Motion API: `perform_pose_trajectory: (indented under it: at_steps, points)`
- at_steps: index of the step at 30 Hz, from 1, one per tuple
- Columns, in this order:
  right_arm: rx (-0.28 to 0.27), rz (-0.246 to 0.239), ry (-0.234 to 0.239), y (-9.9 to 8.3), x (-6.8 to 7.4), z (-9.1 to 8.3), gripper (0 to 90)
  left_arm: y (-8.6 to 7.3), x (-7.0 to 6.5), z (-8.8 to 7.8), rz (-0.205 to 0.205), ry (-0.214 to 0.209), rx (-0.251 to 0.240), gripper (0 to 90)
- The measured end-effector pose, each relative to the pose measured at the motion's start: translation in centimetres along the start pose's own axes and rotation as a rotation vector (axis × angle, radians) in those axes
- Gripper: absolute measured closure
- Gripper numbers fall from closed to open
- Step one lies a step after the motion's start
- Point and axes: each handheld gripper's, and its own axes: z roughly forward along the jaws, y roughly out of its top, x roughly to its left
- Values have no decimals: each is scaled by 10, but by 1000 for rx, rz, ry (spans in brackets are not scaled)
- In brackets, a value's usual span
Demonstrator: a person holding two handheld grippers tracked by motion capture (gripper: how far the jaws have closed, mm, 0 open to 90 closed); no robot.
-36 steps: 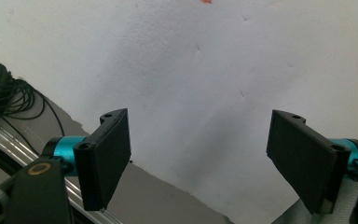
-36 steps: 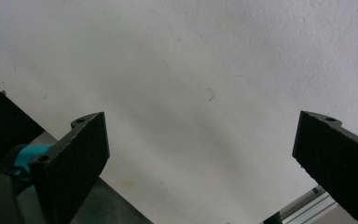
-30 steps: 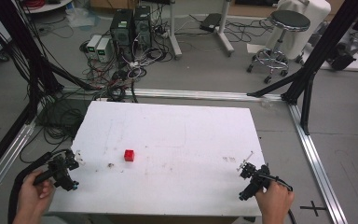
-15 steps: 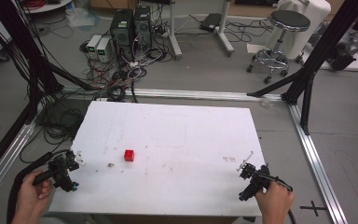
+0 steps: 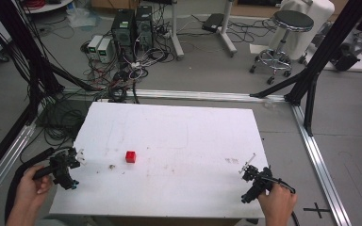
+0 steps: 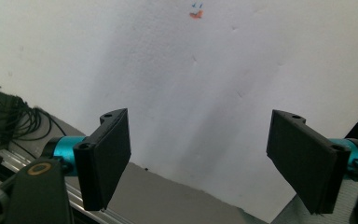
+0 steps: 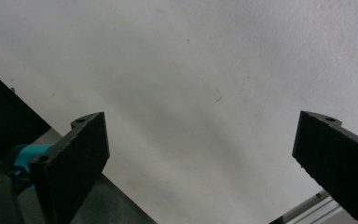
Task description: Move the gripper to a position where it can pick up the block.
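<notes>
A white bench [image 5: 179, 141] fills the middle of the high view, its top scuffed and faintly pencil-marked, with no writing that can be read. A small red cube [image 5: 130, 157] sits on it left of centre, apart from both claws, and a tiny dark speck [image 5: 112, 166] lies just beside it toward the left edge. The cube carries no label that can be made out.

The left claw [image 5: 68, 165] is held by the left hand [image 5: 30, 186] at the bench's left edge, near the front corner. In the left gripper view its two black jaws stand wide apart with nothing between them, the white surface below and the bench edge crossing under them; a small orange-red smudge [image 6: 196, 14] with a fleck of blue above it shows at the top of that view, too blurred to identify.

The right claw [image 5: 250, 176] is held by the right hand [image 5: 277, 205] at the bench's front right corner. In the right gripper view its jaws are also spread wide and empty over bare white surface, with the bench edge running diagonally at lower left.

Beyond the bench lie tangled black cables [image 5: 122, 80], two dark computer towers [image 5: 133, 28], two small pale boxes [image 5: 100, 48] and a round black stool [image 5: 290, 28] on a chrome base. A black cross [image 5: 316, 208] is marked on the floor at lower right. Nothing on the equipment is legible at this size.
</notes>
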Motion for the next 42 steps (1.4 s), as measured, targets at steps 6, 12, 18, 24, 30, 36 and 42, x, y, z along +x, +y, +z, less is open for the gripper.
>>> perform_pose_trajectory:
  at_steps: [6, 12, 18, 24, 30, 36, 42]
  points:
    - [0, -9, 4, 0, 0, -1, 29, 12, 8, 2, 58, -19, 5, 220]
    - [4, -8, 7, 0, 0, 0, 29, 30, 15, -1, 103, -31, 17, 219]
    - [1, -11, 9, 0, -1, 2, 29, 45, 20, -4, 159, -42, 9, 219]
    - [4, -7, 14, -2, -2, 4, 29, 61, 24, -7, 223, -58, -4, 219]
    - [2, -6, 9, -2, -2, 2, 29, 79, 26, -7, 271, -65, -2, 220]
    - [9, -15, 16, 0, 0, 3, 29, 96, 29, -5, 319, -71, 3, 219]
    - [9, -17, 15, 3, 1, 4, 29, 112, 33, -4, 368, -85, -8, 220]
